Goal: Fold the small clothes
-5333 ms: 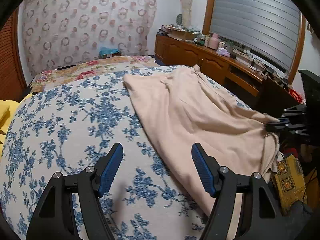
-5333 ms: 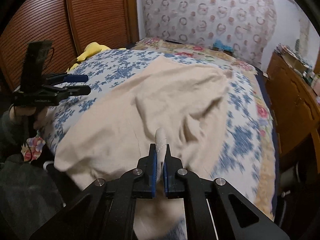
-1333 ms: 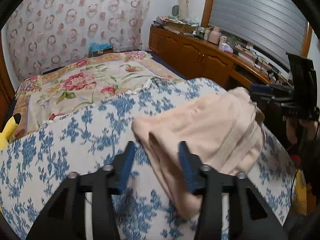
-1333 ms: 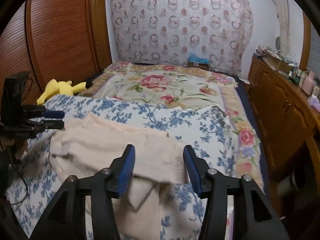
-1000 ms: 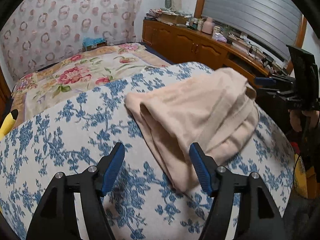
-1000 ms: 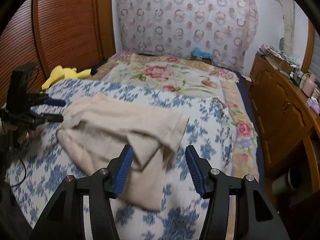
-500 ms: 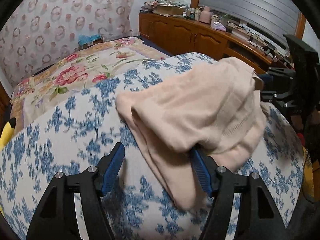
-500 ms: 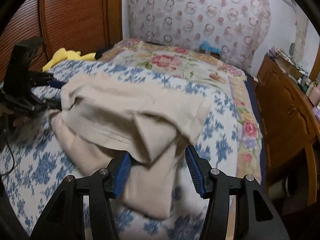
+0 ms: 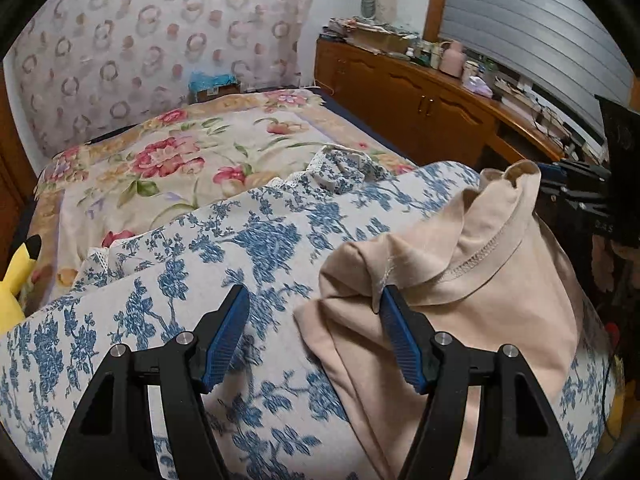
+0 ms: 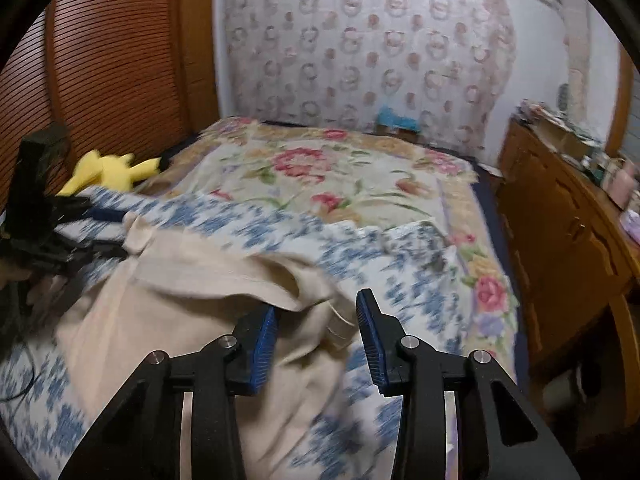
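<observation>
**A:** Beige garment (image 9: 480, 280) first: where is it from each gripper?

**B:** Nearest the left gripper (image 9: 314, 336), its folded left edge lies just inside the right-hand blue pad, bunched against that pad's tip. The other pad stands over bare blue-flowered quilt (image 9: 160, 312). Those jaws stand wide and clamp nothing.

**A:** And on the other side?

**B:** The right gripper (image 10: 316, 336) has a fold of the garment's right end between its pads, and its jaws are closing. The view is blurred, but the pads do not look pressed on the cloth yet.

**A:** Which way does the bundle run?

**B:** Across the bed, from one gripper to the other, so each meets one short end. Its loose stitched hem (image 9: 476, 256) droops over the top layer, so the fold looks untidy.

**A:** Who is better placed?

**B:** The right, I judge; cloth sits squarely between its pads. The left would have to shift rightward. Farther off lie the floral bedspread (image 10: 320, 184) and the yellow plush toy (image 10: 108, 172).
</observation>
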`<action>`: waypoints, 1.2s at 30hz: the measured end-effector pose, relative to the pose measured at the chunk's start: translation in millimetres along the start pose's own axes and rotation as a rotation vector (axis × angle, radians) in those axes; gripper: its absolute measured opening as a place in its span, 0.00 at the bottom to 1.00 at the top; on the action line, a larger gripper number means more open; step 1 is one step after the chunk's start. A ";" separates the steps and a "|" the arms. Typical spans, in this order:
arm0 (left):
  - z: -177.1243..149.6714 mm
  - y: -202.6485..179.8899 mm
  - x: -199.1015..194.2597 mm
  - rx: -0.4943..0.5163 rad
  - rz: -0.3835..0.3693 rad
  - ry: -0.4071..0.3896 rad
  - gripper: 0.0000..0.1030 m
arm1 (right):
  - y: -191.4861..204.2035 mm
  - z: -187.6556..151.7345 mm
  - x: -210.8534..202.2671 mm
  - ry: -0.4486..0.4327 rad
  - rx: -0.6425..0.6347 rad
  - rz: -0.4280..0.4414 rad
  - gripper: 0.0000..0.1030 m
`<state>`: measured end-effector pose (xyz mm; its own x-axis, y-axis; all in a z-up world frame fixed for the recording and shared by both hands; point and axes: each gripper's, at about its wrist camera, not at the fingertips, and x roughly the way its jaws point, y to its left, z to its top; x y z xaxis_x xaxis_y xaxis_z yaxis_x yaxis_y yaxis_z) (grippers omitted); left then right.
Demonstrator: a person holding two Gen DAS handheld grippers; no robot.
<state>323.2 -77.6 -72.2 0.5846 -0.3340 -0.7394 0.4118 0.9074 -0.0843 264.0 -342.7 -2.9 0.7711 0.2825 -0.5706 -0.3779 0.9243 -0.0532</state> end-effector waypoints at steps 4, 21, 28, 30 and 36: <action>1.7 7.7 -7.4 -0.037 0.036 -0.047 0.67 | -6.2 3.6 5.4 0.003 0.057 -0.070 0.39; -4.4 2.3 -7.2 -0.023 0.020 -0.036 0.67 | 25.8 16.3 33.2 0.087 0.044 0.084 0.39; -8.8 -2.8 -3.9 -0.012 0.012 -0.017 0.66 | 19.7 33.8 35.6 0.088 0.039 0.228 0.03; -9.0 -2.9 -3.6 -0.013 0.011 -0.018 0.67 | 13.2 35.9 28.2 0.045 0.041 0.218 0.03; -9.5 -3.8 -3.9 -0.012 0.008 -0.020 0.67 | -20.1 12.3 23.0 0.047 0.159 -0.009 0.03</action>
<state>312.7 -77.4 -75.3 0.6016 -0.3316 -0.7267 0.3985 0.9131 -0.0868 295.6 -351.6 -4.9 0.7481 0.2647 -0.6085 -0.2820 0.9569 0.0697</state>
